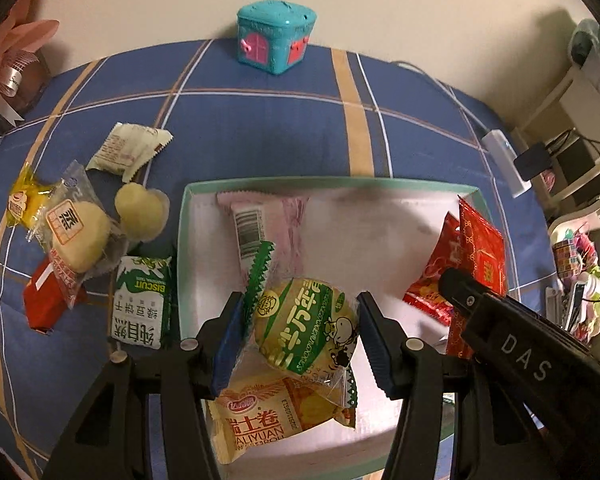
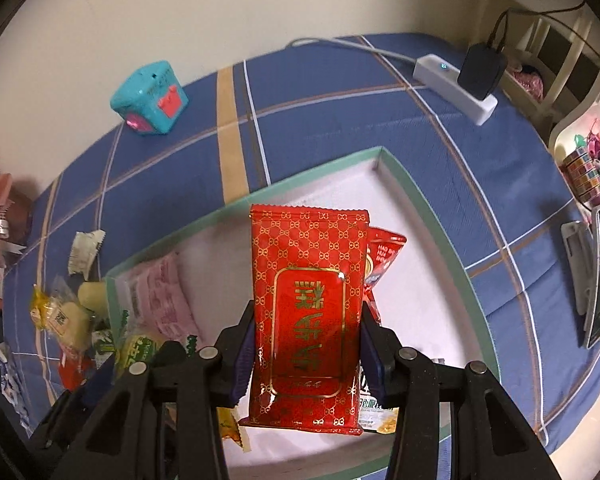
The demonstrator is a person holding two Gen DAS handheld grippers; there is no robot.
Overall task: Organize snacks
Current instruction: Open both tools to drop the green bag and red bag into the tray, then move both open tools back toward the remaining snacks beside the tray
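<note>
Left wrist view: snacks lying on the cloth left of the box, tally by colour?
white wrapper: 1
yellow pack: 1
pale buns in clear wrap: 2
red pack: 1
green-and-white biscuit pack: 1
Total: 6

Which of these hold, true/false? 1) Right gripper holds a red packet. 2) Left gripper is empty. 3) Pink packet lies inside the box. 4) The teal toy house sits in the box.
1) True: the right gripper is shut on the red packet.
2) False: the left gripper is shut on a green-and-yellow snack.
3) True: the pink packet lies in the box.
4) False: the teal toy house stands on the blue cloth, beyond the box.
</note>
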